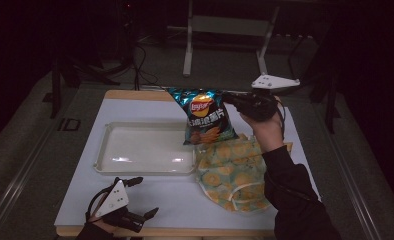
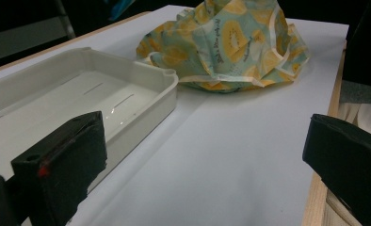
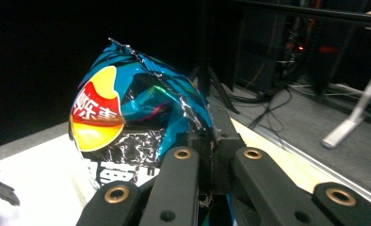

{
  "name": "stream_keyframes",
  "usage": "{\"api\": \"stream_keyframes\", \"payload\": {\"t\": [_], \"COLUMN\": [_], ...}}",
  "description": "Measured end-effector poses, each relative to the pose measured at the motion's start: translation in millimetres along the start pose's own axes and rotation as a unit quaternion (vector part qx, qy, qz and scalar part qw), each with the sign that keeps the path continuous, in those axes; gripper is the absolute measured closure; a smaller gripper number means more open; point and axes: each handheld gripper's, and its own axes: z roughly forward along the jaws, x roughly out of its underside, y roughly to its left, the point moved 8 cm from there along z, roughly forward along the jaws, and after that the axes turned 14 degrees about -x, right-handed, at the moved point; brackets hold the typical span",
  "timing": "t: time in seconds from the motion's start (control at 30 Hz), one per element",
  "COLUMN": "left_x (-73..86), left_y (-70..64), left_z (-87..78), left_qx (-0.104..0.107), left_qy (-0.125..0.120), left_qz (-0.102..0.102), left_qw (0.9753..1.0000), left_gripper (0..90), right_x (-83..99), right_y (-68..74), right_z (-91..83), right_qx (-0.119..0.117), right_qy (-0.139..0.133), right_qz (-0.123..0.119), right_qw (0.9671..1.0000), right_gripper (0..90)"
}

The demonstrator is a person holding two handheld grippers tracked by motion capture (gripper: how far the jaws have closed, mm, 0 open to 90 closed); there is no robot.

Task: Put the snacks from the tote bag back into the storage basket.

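Right gripper (image 1: 233, 101) has its jaws clenched on the top corner of the chip bag (image 1: 207, 118) — bag hangs in the air, off the tabletop (image 1: 150, 207), above the right end of the white tray (image 1: 110, 162) and toward the far edge. In the right gripper view the chip bag (image 3: 127, 127) sits pinched at its crimped seam between the two black jaws, foil crumpled at the pinch. Patterned cloth bag (image 1: 233, 172) lies slumped just right of the tray, near the right edge, apparently touching the tray's right rim.

Left gripper (image 1: 140, 197) rests at the near-left corner of the tabletop, jaws spread wide, grasping nothing; its own view looks past the tray's corner (image 2: 167, 87) to the cloth bag (image 2: 230, 44).

Step in hand, as I judge it: carry phase — chips lifted, on the way to the tray. Next move likely calls for shifting left over the tray's middle, lowering until the bag bottom settles inside the rim, then releasing. Tray is empty, so there is plenty of room.
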Motion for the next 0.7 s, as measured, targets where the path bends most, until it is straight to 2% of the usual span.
{"api": "stream_keyframes", "payload": {"t": [0.7], "left_x": [-0.4], "left_y": [-1.0], "left_z": [-0.9], "left_qx": [0.000], "left_qy": [-0.002], "left_qz": [0.006], "left_qw": [1.0000], "left_gripper": [0.7], "right_x": [-10.4], "right_y": [29.3], "right_z": [56.9], "right_qx": [-0.023], "right_qy": [-0.012], "right_qz": [-0.009], "right_qw": [0.9996], "right_gripper": [90.0]}}
